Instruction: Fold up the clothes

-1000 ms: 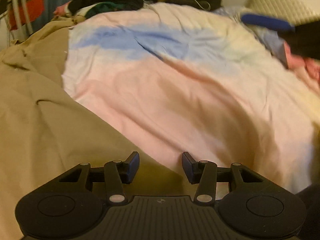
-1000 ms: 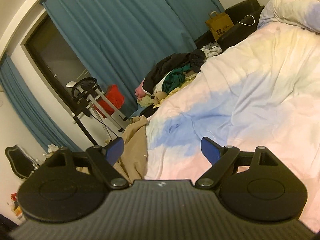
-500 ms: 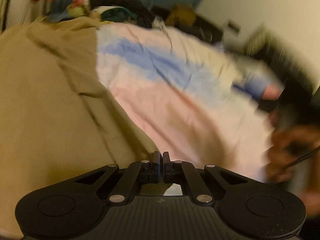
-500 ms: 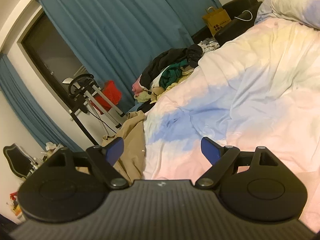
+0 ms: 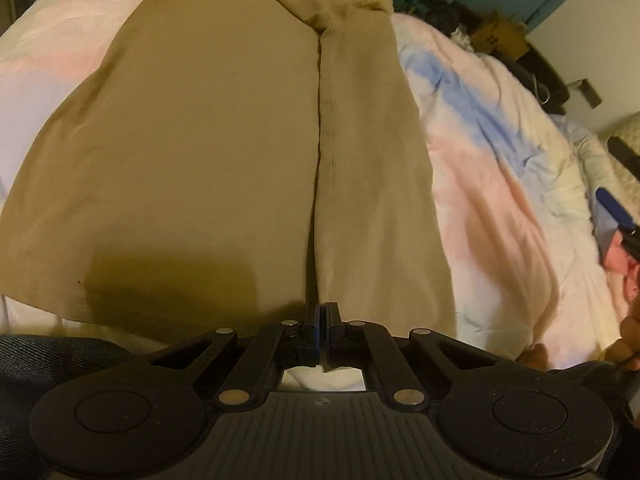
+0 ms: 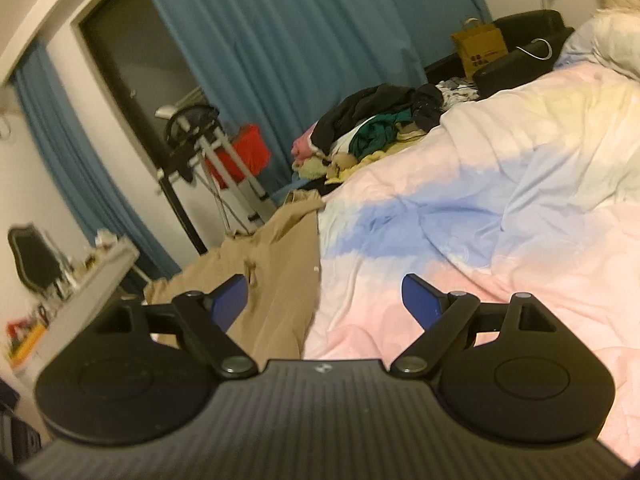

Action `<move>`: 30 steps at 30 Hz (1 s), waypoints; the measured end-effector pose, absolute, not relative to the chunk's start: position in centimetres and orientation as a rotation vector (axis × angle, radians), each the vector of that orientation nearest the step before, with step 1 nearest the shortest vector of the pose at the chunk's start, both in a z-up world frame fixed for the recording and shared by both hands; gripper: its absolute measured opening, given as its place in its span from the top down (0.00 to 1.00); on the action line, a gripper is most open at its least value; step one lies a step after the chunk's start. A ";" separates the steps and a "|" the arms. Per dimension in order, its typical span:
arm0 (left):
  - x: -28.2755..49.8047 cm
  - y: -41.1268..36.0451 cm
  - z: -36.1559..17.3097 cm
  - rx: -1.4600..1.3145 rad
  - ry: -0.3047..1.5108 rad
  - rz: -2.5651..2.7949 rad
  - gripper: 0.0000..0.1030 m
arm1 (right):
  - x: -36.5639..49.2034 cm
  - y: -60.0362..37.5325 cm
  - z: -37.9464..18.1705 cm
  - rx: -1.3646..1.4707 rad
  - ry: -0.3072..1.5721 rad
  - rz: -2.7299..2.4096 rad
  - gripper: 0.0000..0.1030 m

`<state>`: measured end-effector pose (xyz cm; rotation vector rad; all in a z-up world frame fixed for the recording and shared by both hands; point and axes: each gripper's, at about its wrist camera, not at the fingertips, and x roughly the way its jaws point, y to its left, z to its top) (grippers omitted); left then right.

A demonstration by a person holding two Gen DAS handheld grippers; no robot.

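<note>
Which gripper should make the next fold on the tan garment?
Probably the left gripper: its jaws are shut on the near hem of the tan garment. The right gripper hangs open, holding nothing, off the garment's right edge.

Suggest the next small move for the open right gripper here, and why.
Probably bring the right gripper to the tan garment's near hem beside the left gripper. The left is shut at that hem's crease, the garment lies spread on the duvet, and the right holds nothing.
</note>
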<state>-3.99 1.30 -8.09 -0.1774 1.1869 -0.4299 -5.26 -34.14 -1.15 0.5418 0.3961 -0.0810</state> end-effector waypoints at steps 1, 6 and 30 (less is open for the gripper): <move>-3.8 1.3 -7.8 -0.179 1.191 -0.435 0.96 | -5.2 -33.9 -1.1 0.528 0.398 -0.080 0.17; -2.8 1.2 -5.8 -0.207 1.219 -0.439 0.67 | -3.5 -32.5 -0.5 0.491 0.425 -0.075 0.17; 30.2 -13.6 -10.8 0.180 0.675 -0.075 0.35 | 13.5 -29.3 -7.0 0.332 0.504 0.024 0.17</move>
